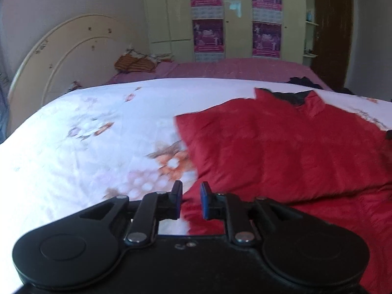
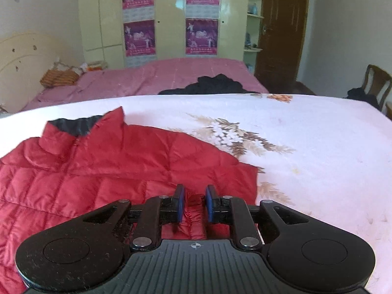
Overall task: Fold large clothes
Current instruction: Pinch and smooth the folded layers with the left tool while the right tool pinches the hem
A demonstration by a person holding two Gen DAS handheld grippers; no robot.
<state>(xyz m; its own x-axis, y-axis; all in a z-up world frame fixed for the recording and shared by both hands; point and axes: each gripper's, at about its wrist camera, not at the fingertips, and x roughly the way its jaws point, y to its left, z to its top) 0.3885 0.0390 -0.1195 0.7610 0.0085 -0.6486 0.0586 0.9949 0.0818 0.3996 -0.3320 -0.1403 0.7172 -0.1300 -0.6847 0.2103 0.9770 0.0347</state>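
In your left view the left tongs [image 1: 191,199] hang spread over the red jacket [image 1: 281,147], partly folded at right; in your right view the right tongs [image 2: 194,203] straddle its bunched edge, jaws apart, more folding left.

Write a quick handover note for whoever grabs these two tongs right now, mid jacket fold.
Left tongs: open, empty, over the jacket's left edge where it meets the floral sheet.
Right tongs: part open around a bunched bit of red fabric; a firm grip cannot be told.
Jacket: red quilted, lying fairly flat on the sheet, collar at the far end, dark lining showing.
Done: jacket laid out; one side looks turned in over the body in the left view.
Left: fold the rest, then halve it.
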